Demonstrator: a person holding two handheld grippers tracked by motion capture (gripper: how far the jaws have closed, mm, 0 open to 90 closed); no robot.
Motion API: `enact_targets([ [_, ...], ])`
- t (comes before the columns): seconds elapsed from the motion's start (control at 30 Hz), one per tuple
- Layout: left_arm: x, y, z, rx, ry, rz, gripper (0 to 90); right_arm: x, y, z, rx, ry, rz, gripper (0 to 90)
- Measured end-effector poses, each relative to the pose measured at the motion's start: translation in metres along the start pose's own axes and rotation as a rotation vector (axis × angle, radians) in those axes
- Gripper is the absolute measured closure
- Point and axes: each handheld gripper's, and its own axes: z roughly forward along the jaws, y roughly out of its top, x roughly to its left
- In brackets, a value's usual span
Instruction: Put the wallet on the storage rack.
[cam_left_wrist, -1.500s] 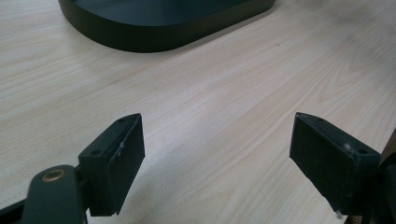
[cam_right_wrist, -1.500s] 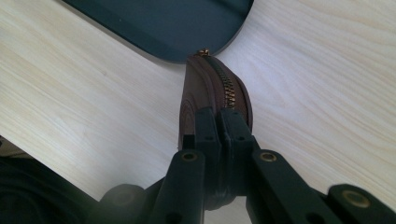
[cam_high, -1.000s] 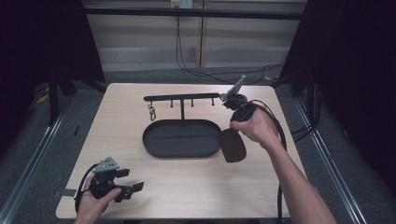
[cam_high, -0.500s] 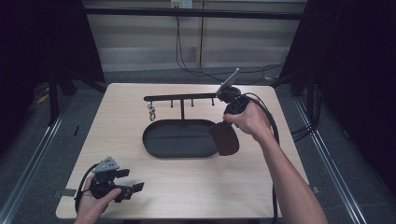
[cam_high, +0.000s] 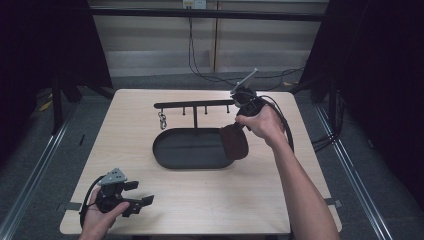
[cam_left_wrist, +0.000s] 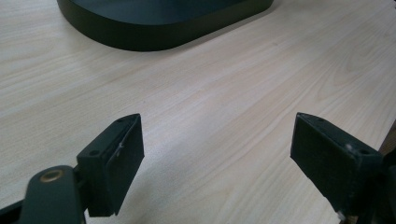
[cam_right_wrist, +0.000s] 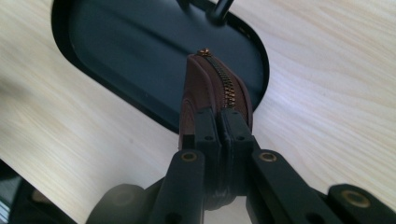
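The right claw (cam_right_wrist: 219, 126) is clamped on a brown zippered pouch (cam_right_wrist: 212, 88), its two black jaws pressed together at the pouch's near edge beside the brass zipper line; in the right gripper view this sits at centre frame, with the zipper pull at the pouch's far tip. In the high view the right claw (cam_high: 239, 125) is right of centre, gripped by the person's right hand (cam_high: 262, 122), and the pouch (cam_high: 235, 142) hangs below it, overlapping the right end of a dark oval tray (cam_high: 170, 155). Whether the pouch touches the tray cannot be told. Behind the tray, a black rack (cam_high: 192, 105) with short pegs stands on a post rising from the tray's far side, and a small metal clasp (cam_high: 162, 120) hangs from the rack's left portion. The left claw (cam_left_wrist: 215, 154) stands apart with nothing between its jaws, over bare worktop (cam_left_wrist: 233, 93); the tray's rim crosses the top of the left gripper view. In the high view the left claw (cam_high: 142, 201) is at lower left, held by the left hand (cam_high: 100, 220), well apart from the tray.
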Motion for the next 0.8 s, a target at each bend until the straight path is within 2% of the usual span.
enact_targets([
  [0.17, 0.000, 0.000, 0.000, 0.001, 0.001, 0.005, 17.3, -0.006, 0.001, 0.005, -0.041, 0.036, 0.041, 86.6],
  [0.23, 0.000, 0.000, 0.000, 0.001, 0.001, 0.004, 17.3, -0.008, 0.001, 0.007, -0.041, 0.057, 0.039, 86.5],
  [0.33, 0.000, 0.000, 0.000, 0.000, 0.006, 0.002, 17.3, -0.009, -0.001, 0.012, -0.051, 0.063, 0.060, 86.5],
  [0.37, 0.000, 0.000, 0.000, 0.002, 0.003, 0.003, 17.3, -0.011, -0.001, 0.014, -0.070, 0.072, 0.072, 86.6],
  [0.43, -0.001, 0.000, 0.000, 0.001, 0.001, 0.003, 17.3, -0.012, -0.002, 0.014, -0.080, 0.074, 0.072, 86.6],
  [0.5, -0.001, 0.000, 0.000, -0.003, 0.001, 0.004, 17.3, -0.014, -0.003, 0.014, -0.118, 0.059, 0.095, 86.6],
  [0.6, 0.000, 0.000, 0.000, 0.001, 0.001, 0.003, 17.3, -0.015, -0.003, 0.015, -0.139, 0.060, 0.103, 86.6],
  [0.63, 0.000, 0.000, 0.000, 0.002, 0.001, 0.005, 17.3, -0.017, -0.003, 0.018, -0.160, 0.068, 0.121, 86.7],
  [0.8, 0.000, 0.000, 0.000, 0.001, 0.001, 0.003, 17.3, -0.018, -0.002, 0.028, -0.175, 0.099, 0.139, 86.7],
])
